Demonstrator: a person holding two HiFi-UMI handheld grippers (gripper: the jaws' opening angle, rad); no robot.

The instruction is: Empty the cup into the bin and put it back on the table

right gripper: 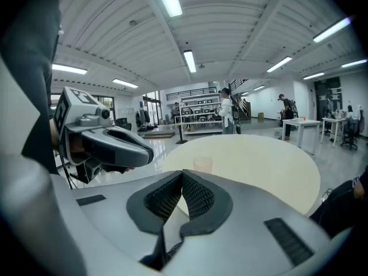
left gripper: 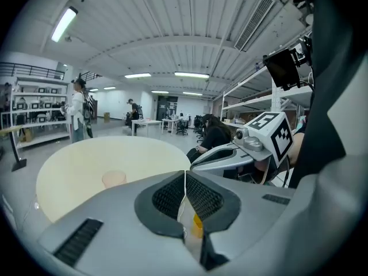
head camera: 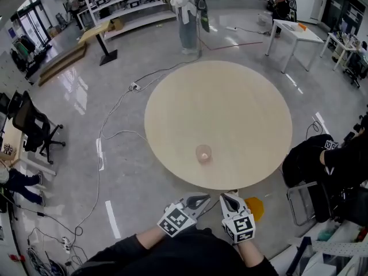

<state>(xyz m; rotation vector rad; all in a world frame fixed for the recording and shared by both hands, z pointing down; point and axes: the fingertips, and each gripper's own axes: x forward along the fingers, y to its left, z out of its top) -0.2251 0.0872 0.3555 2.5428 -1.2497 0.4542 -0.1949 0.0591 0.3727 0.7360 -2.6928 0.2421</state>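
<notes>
A small clear cup (head camera: 203,153) stands upright on the round pale table (head camera: 241,96), near its front edge; something pinkish shows inside it. The same cup (left gripper: 114,179) appears to the left in the left gripper view, and as a faint cup (right gripper: 202,164) just past the jaws in the right gripper view. Both grippers hover side by side off the table's near edge, close to my body. My left gripper (head camera: 206,199) is shut with nothing in it. My right gripper (head camera: 226,198) is likewise shut and empty. An orange bin (head camera: 254,208) sits on the floor just right of the right gripper.
A person in black sits on a chair (head camera: 310,165) at the table's right side. Cables (head camera: 109,131) run over the grey floor to the left. A white table (head camera: 293,33) and a standing person (head camera: 187,16) are far behind; shelves line the back wall.
</notes>
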